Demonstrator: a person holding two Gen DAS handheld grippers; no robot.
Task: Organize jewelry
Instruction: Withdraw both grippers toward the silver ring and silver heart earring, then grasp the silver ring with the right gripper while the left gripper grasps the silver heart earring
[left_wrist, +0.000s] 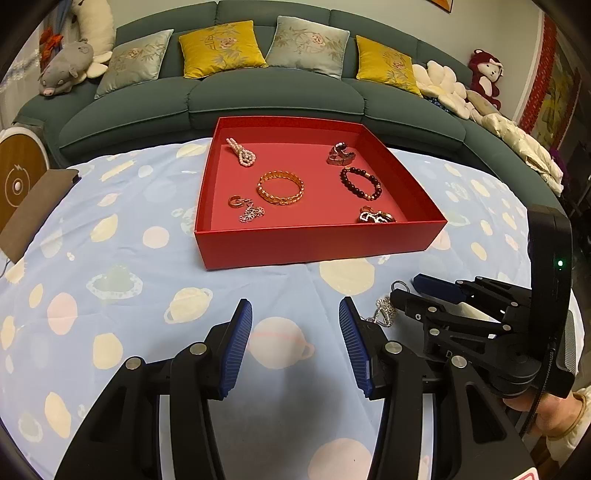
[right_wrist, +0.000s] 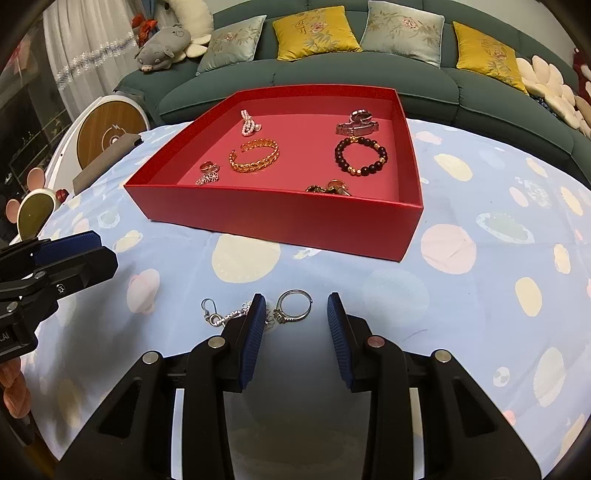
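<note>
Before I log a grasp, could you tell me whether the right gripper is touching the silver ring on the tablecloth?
Cannot tell. In the right wrist view the right gripper is open around the silver ring, but its chain passes behind one finger.

My left wrist camera looks forward and downward along my left gripper (left_wrist: 295, 314), low over the tablecloth (left_wrist: 110, 258), facing the red tray (left_wrist: 317, 247) and the sofa (left_wrist: 273, 99) behind. My right wrist camera looks the same way from further right. Both views share the tray and the sofa.
</note>
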